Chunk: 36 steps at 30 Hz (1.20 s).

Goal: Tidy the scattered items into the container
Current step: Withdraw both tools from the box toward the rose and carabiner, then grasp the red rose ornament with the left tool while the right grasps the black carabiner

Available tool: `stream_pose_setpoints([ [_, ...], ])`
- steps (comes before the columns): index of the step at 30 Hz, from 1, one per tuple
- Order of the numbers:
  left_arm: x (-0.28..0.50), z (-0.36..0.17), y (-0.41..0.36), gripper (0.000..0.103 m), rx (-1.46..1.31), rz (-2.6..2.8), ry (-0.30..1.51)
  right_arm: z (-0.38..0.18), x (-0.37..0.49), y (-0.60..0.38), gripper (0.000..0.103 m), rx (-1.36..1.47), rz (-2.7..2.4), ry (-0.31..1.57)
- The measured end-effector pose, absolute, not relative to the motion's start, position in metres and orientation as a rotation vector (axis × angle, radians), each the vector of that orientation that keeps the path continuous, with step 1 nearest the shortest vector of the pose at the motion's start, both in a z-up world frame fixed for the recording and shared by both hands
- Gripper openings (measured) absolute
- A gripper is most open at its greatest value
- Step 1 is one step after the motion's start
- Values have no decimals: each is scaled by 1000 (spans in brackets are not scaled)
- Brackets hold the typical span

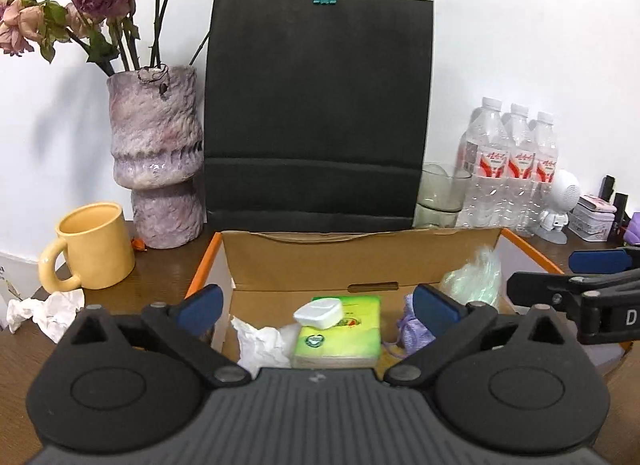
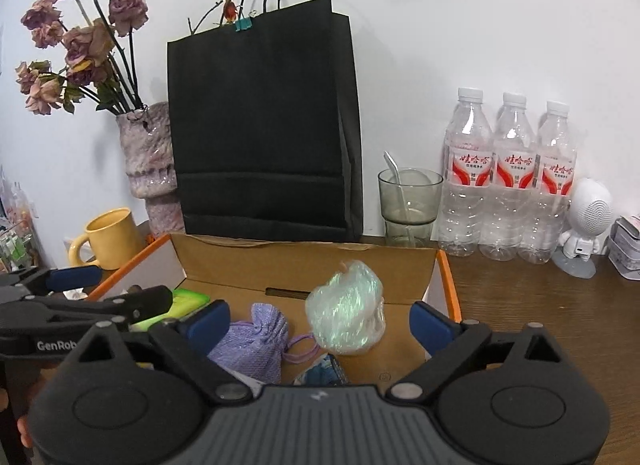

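An open cardboard box (image 1: pixel 304 261) (image 2: pixel 256 265) with orange edges sits on the wooden table. Inside lie a green tissue pack (image 1: pixel 340 335), a small white case (image 1: pixel 319 314) on top of it, a crumpled white tissue (image 1: pixel 260 343), a purple drawstring pouch (image 2: pixel 254 341) (image 1: pixel 414 327) and an iridescent plastic bundle (image 2: pixel 346 309) (image 1: pixel 476 277). My left gripper (image 1: pixel 318 305) is open and empty above the box's left half. My right gripper (image 2: pixel 320 321) is open and empty above the right half. A second crumpled tissue (image 1: pixel 44 311) lies on the table left of the box.
A yellow mug (image 1: pixel 94 245), a purple vase with dried roses (image 1: pixel 158 153) and a black paper bag (image 1: pixel 316 113) stand behind the box. A glass with a spoon (image 2: pixel 408 201), three water bottles (image 2: pixel 512 177), a white figurine (image 2: pixel 586 225) and a tin (image 1: pixel 592 215) stand at the right.
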<state>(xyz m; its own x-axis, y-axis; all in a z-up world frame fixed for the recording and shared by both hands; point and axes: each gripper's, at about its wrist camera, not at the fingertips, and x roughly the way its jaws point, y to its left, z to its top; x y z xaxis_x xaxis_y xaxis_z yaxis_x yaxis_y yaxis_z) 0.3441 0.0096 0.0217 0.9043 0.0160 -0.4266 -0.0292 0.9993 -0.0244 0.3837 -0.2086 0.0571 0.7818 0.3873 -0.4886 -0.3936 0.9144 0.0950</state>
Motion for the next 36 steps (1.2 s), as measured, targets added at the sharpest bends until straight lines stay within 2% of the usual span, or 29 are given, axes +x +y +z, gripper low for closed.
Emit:
stream_pose_setpoints([
  [14, 325, 25, 9, 103, -51, 34, 434, 62, 368, -205, 97, -44, 401, 520],
  [24, 266, 23, 7, 103, -79, 2, 439, 62, 298, -226, 97, -31, 348, 466],
  [33, 219, 9, 10, 103, -95, 40, 459, 39, 250, -255, 97, -3, 280, 500],
  [36, 215, 0, 11, 103, -111, 49, 493, 27, 244, -260, 94, 15, 283, 534],
])
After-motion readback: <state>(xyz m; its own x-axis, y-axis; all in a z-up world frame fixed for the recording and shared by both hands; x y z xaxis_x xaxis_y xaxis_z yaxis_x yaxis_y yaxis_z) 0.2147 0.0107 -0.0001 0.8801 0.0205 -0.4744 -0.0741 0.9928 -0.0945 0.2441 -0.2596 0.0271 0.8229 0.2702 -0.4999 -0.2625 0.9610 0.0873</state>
